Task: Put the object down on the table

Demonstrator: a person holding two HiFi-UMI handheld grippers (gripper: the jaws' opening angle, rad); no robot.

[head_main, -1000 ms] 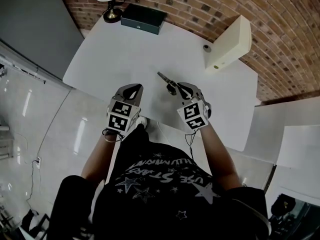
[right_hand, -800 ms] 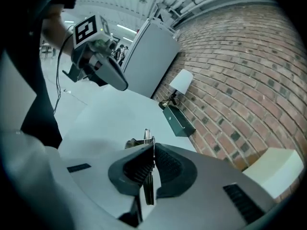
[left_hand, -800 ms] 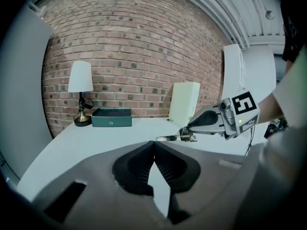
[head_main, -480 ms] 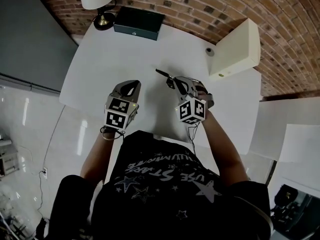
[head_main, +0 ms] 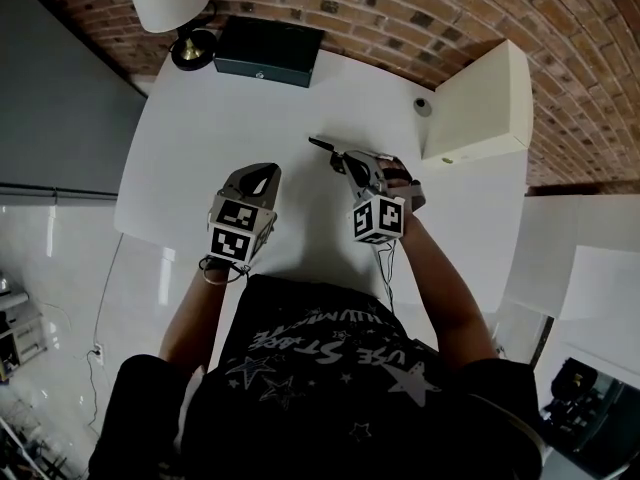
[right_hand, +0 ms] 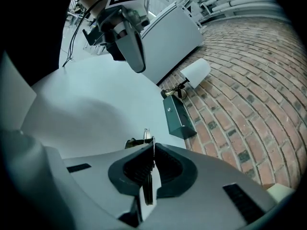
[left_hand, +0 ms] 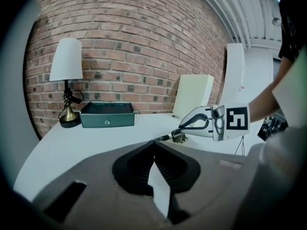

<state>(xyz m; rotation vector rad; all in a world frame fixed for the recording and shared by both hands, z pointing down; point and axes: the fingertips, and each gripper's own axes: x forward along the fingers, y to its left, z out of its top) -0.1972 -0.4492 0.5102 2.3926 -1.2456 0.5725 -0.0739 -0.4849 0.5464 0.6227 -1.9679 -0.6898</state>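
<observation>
As the right claw point(head_main: 349, 164) pinches a slim metal object point(head_main: 325, 148) over the middle of the white tabletop point(head_main: 220, 98), the put-down looks not yet done. The next move likely calls for lowering the object until it lies on the surface, then spreading the jaws. The left claw point(head_main: 260, 173) hovers nearby, pressed together on nothing. The object seems a thin dark shaft with a brassy collar, its flat end caught between ribbed dark pads. The tabletop is smooth and plain.
</observation>
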